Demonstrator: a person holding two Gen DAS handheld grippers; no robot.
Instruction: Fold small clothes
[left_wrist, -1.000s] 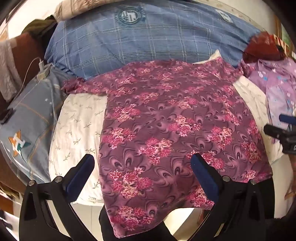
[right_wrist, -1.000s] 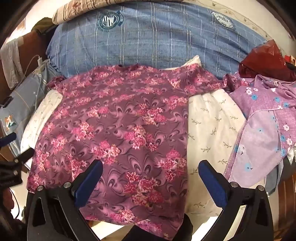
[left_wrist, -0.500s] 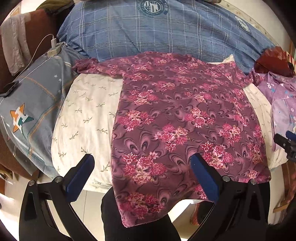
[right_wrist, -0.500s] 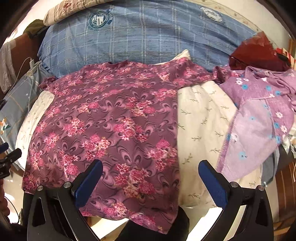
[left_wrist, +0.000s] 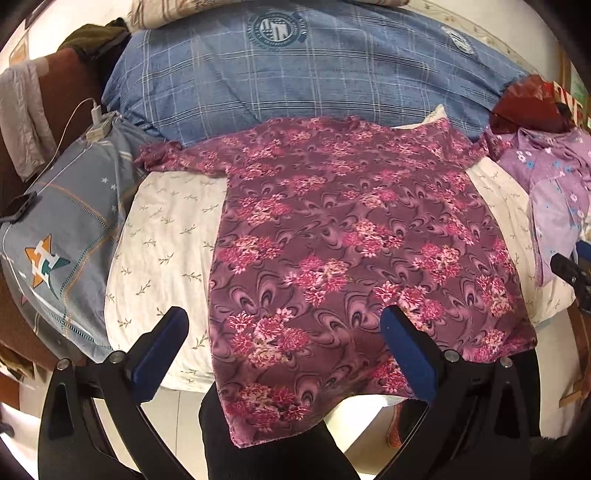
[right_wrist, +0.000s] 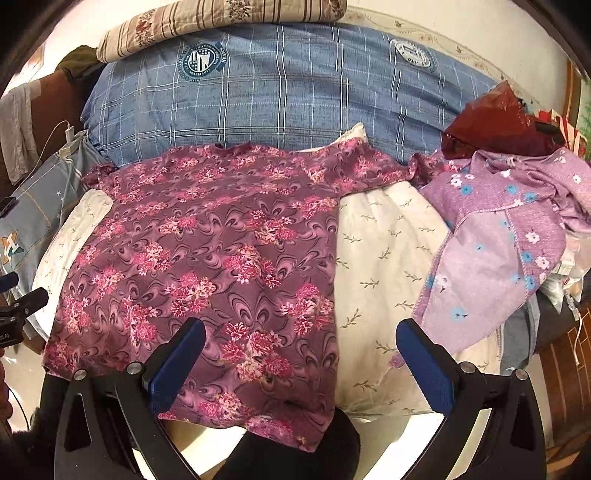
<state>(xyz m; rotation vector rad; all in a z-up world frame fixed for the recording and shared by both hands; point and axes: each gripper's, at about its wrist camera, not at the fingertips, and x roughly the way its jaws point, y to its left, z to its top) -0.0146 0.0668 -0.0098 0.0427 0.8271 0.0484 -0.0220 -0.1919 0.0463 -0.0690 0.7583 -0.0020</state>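
Observation:
A maroon floral shirt lies spread flat on a cream leaf-print cushion, its hem hanging over the near edge. It also shows in the right wrist view. My left gripper is open and empty, held above the shirt's lower hem. My right gripper is open and empty, above the shirt's lower right edge and the cushion. The tip of the right gripper shows at the right edge of the left wrist view.
A lilac flowered garment lies heaped to the right. A blue plaid pillow is behind the shirt. A grey pillow with a star logo, a phone and a charger are at the left. A red bag sits at the back right.
Both grippers have drawn back and up a little from the bed, so more of the shirt and the pillows shows. The shirt has not moved. Both grippers stay open.

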